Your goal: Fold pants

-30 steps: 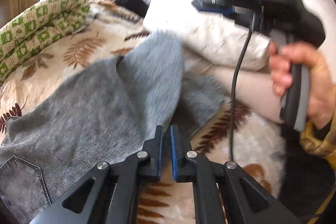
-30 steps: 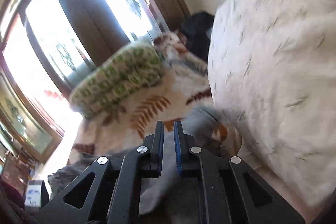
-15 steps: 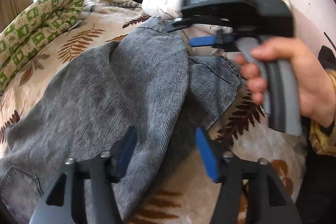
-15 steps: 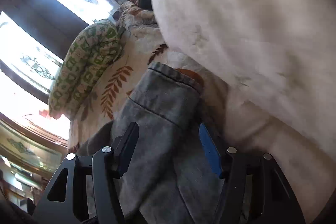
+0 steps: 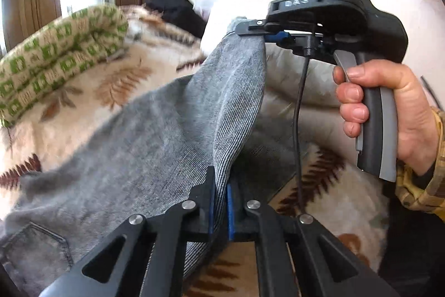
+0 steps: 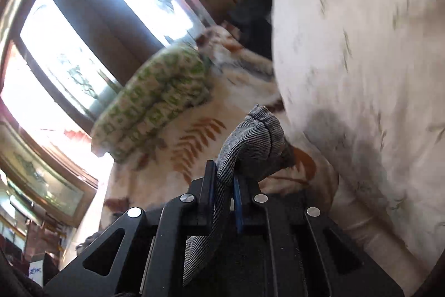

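Gripping the pants (image 5: pixel 155 146) at two spots along one leg, the left gripper (image 5: pixel 219 202) is clamped on a fold of cloth mid-leg, and the right gripper (image 5: pixel 250 31), ahead of it and higher, pinches the hem end. That leg hangs lifted between them while the rest lies spread on the blanket (image 5: pixel 116 82) to the left gripper's left. By my reading the folding has barely begun: no finished fold shows, and the lifted leg is yet to be laid over.

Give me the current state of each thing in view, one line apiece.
Left claw: shut on the grey pants.
Right claw: shut on the grey pants at the hem end.
Grey pants: one leg lifted off the blanket, rest lying flat.
Green patterned pillow: lying on the blanket, untouched.
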